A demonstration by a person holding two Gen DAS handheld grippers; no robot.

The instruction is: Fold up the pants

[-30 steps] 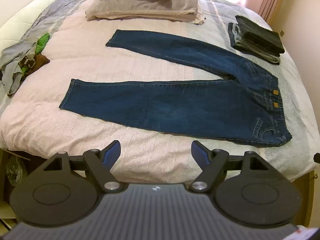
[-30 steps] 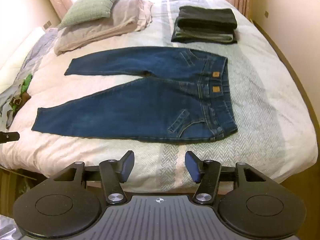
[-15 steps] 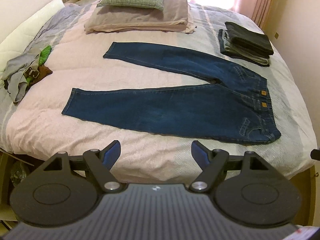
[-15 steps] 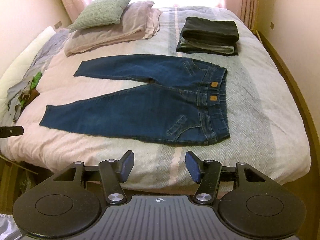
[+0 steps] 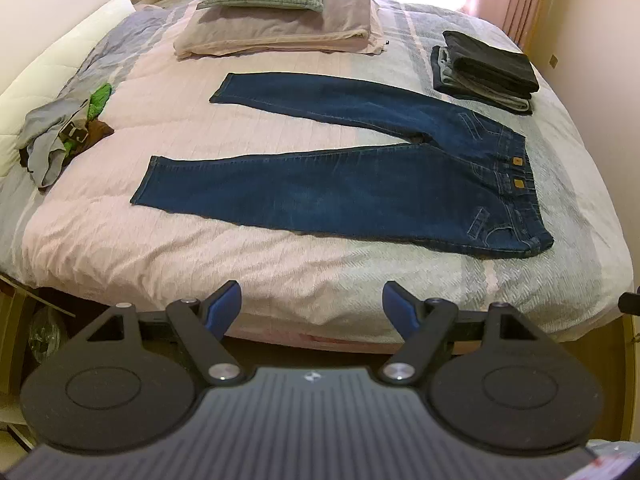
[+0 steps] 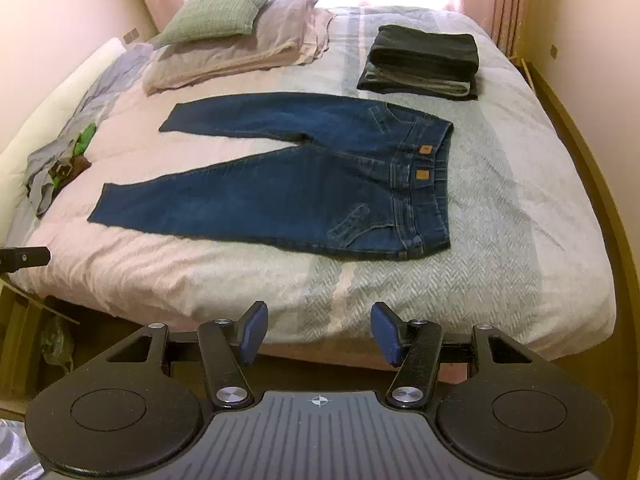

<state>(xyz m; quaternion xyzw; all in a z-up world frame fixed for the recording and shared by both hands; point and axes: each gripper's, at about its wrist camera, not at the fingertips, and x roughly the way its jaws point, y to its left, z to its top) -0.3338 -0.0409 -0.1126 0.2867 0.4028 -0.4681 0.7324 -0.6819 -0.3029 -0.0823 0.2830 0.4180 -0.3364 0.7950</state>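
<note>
Left gripper (image 5: 312, 300): jaws stood wide apart, nothing between the blue pads (image 5: 224, 304); touched nothing.
Right gripper (image 6: 318, 330): jaws apart, somewhat narrower, empty; touched nothing.
Left pose: low centre of its frame, over the near edge of the bed (image 5: 120, 240), tilted downward toward the bedspread.
Right pose: low centre of its frame, over the same near edge, tilted downward likewise.
Jeans (image 5: 340, 192): lay flat and unfolded in mid-frame, legs spread in a V toward the left, waistband at the right with two tan patches showing; well apart from both grippers.
Jeans, right view (image 6: 280, 196): centre of frame, near leg running to lower left, far leg to upper left.
Folded stack (image 5: 484, 70): dark and grey clothes, upper right, just beyond the waistband, not touching it.
Pillows (image 5: 276, 12): green one on a beige one, top centre.
Clothes heap (image 5: 64, 136): grey, green and brown, left edge.
In the way: nothing lay between the grippers and the jeans but bare bedspread.
</note>
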